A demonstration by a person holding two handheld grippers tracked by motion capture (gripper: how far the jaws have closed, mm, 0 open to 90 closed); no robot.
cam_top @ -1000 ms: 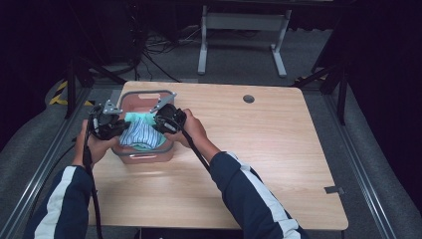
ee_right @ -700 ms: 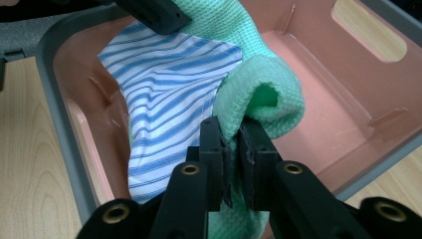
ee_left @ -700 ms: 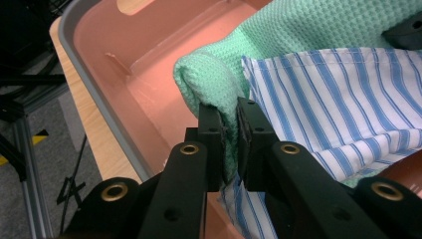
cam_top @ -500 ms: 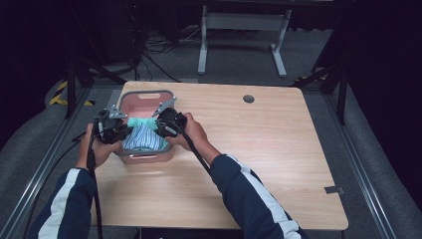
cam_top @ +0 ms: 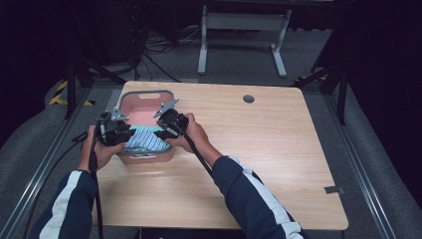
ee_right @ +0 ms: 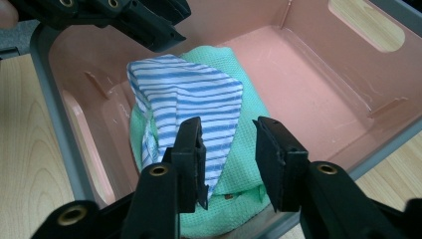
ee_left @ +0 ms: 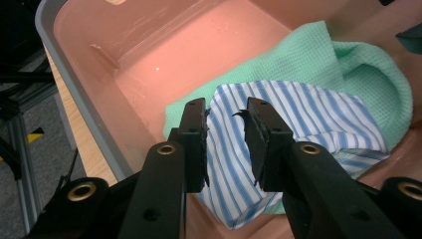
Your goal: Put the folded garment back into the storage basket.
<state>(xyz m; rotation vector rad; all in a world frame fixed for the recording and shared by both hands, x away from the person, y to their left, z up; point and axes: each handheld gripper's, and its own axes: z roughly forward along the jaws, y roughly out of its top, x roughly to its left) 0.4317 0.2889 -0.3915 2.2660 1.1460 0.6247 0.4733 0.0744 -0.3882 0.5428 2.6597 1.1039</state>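
left tongs parted, right tongs (likewise) parted

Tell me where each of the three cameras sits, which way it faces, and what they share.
High view: above the person's side, looking forward and down at the table; forearms, both hands show.
Left gripper view: rides the left gripper, looking into the pink bin; own jaws open.
Right gripper view: rides the right gripper, facing the same bin; own jaws open.
Shared: striped cloth over green cloth.
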